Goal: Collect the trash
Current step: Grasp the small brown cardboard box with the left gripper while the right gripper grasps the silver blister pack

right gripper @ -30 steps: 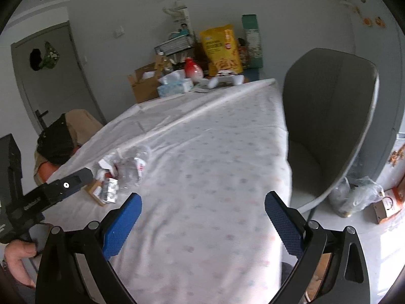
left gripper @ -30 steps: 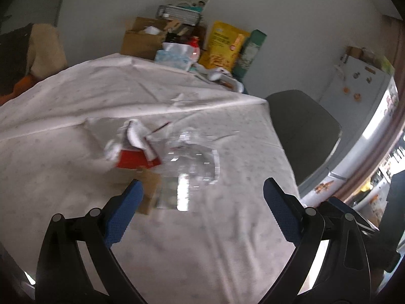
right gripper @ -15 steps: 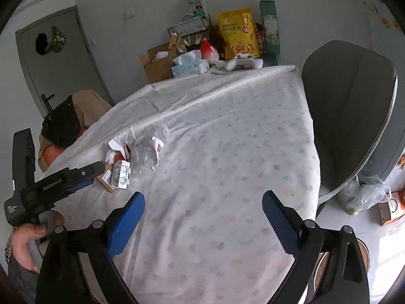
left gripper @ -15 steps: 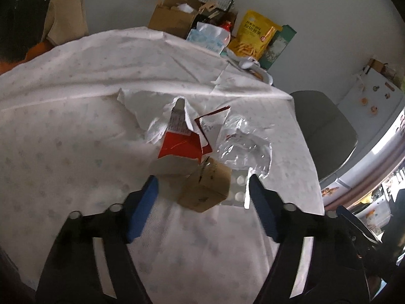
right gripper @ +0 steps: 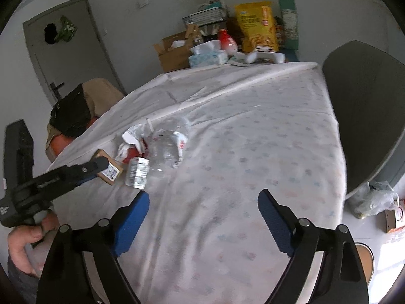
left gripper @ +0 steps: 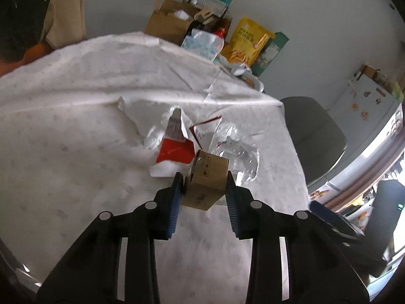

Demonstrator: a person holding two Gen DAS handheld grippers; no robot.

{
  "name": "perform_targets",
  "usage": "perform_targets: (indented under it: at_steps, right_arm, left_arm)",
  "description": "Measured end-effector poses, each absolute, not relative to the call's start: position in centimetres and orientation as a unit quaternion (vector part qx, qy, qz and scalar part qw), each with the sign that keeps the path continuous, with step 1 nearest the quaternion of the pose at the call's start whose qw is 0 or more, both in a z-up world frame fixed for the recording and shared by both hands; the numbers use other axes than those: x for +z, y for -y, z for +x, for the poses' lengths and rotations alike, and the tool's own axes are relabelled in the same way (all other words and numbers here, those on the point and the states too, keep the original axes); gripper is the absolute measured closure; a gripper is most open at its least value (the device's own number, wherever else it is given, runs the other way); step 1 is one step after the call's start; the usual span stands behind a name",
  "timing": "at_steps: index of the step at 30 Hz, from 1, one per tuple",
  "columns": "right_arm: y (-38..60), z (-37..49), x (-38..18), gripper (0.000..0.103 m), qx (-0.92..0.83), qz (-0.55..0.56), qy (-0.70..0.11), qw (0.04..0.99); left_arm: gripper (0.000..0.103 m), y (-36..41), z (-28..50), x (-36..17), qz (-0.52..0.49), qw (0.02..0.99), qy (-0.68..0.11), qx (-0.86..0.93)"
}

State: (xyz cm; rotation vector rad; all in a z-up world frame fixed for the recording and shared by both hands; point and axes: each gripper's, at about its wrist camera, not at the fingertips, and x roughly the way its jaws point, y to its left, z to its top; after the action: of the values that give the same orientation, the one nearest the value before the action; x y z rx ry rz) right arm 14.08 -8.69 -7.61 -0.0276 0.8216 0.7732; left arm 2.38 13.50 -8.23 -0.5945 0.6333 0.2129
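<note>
A small brown cardboard box (left gripper: 207, 177) sits between the blue pads of my left gripper (left gripper: 203, 185), whose jaws are closing, and both pads touch its sides. The right wrist view shows the same box (right gripper: 108, 168) at the left gripper's tip. Just beyond it lie a red and white wrapper (left gripper: 174, 152), crumpled white paper (left gripper: 141, 114) and a crushed clear plastic bottle (left gripper: 235, 152). A silver blister pack (right gripper: 138, 172) lies beside the bottle (right gripper: 167, 149). My right gripper (right gripper: 203, 202) hovers over the tablecloth nearer the front, jaws wide but closing, with nothing between them.
The table's far end holds an open carton (right gripper: 174, 53), a tissue pack (right gripper: 207, 55), a yellow snack bag (right gripper: 258, 25) and a white game controller (right gripper: 265, 57). A grey chair (right gripper: 367, 101) stands at the right edge, with a plastic bag (right gripper: 372, 200) on the floor. A person's hand (right gripper: 22, 238) grips the left tool.
My left gripper moved in toward the trash pile and its jaws narrowed around the cardboard box. The right gripper came forward over the table and its jaws narrowed slightly.
</note>
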Motion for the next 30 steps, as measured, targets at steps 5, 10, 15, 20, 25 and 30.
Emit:
perform_targets:
  at_steps: [5,10,15,20,25,30]
  right_arm:
    - [5.7,13.9,-8.1,0.029,0.391,-0.022,-0.404,0.826]
    - [2.8,13.8,-8.4,0.037,0.411,-0.034,-0.414,0.812]
    - [0.4,13.9,-8.9,0.037,0.42,-0.048,-0.426,0.8]
    - [-2.2,13.9,-9.8,0.037,0.417,-0.064,-0.447,0.789]
    - [-4.8,13.4,-10.5,0.037,0.412,-0.087,-0.454,0.785]
    - [-5.7,13.3,-10.5,0.072,0.407,-0.102,-0.456,0.785]
  left_arm:
    - [0.07,-14.7,0.9,-7.0,-0.283,0.908,-0.286,0.115]
    - [0.07,-16.5,-0.1,-7.3,-0.289,0.903,-0.285,0.142]
    - [0.07,-17.6,-0.6,-7.7,-0.296,0.898,-0.287,0.156]
    - [0.07,-18.0,-0.7,-8.0,-0.298,0.896,-0.286,0.162]
    - [0.07,-18.5,-1.3,-8.4,-0.304,0.893,-0.285,0.171]
    - [0.07,-18.9,-1.6,-8.8,-0.311,0.889,-0.285,0.176]
